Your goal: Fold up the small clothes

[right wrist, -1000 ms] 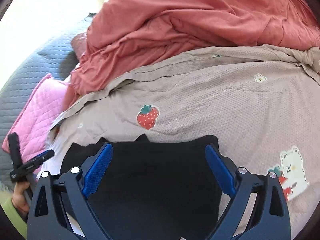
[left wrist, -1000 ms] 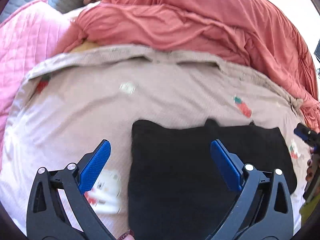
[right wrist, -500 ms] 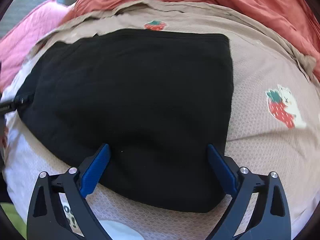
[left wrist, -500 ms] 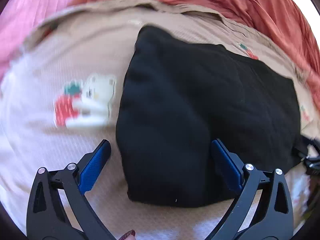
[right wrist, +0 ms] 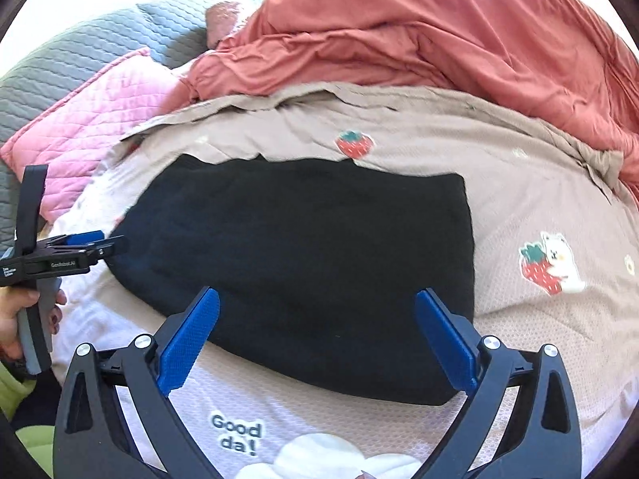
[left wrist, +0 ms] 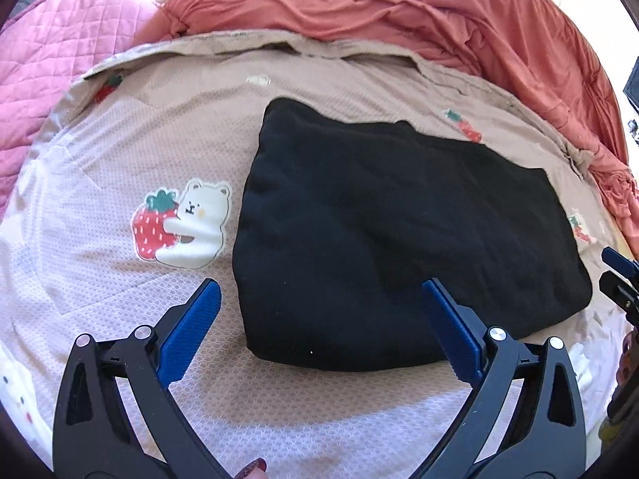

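Note:
A black garment [left wrist: 391, 231] lies folded into a flat rectangle on a beige sheet [left wrist: 159, 139] printed with bears and strawberries. In the left wrist view my left gripper [left wrist: 319, 291] hovers open over the garment's near left corner, nothing between its blue pads. The right wrist view shows the same black garment [right wrist: 311, 255] with my right gripper [right wrist: 317, 301] open above its near edge, empty. The left gripper [right wrist: 100, 241] appears at the far left there, held by a hand [right wrist: 16, 319]. A tip of the right gripper [left wrist: 619, 275] shows at the right edge of the left wrist view.
A rumpled coral-red duvet [left wrist: 399, 12] is piled along the back and right of the bed. A pink quilted pillow [left wrist: 52, 52] lies at the back left, with a grey quilted cover [right wrist: 80, 52] behind it. Bare beige sheet surrounds the garment.
Both grippers tipped down over the garment half a second ago and have since drawn back and up, so the garment sits farther away. Both stayed open and the garment has not shifted.

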`<state>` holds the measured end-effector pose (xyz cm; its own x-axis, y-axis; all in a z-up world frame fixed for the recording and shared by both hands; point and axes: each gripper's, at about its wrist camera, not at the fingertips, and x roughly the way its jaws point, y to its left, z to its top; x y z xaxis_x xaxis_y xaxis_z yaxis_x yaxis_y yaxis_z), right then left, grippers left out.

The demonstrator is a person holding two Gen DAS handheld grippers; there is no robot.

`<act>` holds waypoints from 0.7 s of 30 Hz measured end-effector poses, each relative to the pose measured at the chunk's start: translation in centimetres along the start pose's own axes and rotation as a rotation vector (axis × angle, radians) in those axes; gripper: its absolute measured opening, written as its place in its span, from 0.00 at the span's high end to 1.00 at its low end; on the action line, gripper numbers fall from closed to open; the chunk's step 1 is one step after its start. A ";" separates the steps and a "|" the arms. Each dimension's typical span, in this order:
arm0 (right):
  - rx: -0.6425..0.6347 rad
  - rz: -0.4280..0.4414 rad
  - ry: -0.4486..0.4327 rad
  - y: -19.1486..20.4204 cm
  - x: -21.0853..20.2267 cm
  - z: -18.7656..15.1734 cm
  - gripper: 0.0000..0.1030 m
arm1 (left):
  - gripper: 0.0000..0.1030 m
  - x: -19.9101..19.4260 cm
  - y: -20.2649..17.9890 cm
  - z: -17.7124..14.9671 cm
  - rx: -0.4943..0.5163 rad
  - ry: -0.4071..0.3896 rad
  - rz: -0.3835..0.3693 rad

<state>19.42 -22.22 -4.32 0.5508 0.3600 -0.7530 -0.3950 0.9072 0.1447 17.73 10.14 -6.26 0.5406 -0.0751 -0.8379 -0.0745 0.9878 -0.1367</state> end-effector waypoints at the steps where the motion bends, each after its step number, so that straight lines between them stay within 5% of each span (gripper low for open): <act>1: -0.001 0.000 -0.006 0.3 -0.2 0.2 0.04 | 0.09 -0.2 -0.1 0.1 0.002 -0.002 -0.001; 9: -0.078 0.015 -0.042 4.1 -0.4 1.0 0.04 | 0.09 -1.2 0.5 1.0 0.016 -0.014 0.004; 21: -0.346 0.069 -0.021 15.1 3.4 -0.4 0.04 | 0.09 -0.8 5.9 2.9 -0.083 -0.017 0.012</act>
<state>15.06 -7.34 -4.98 0.5276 0.4254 -0.7353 -0.6556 0.7543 -0.0340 19.27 16.39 -4.90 0.5533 -0.0600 -0.8308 -0.1498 0.9740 -0.1701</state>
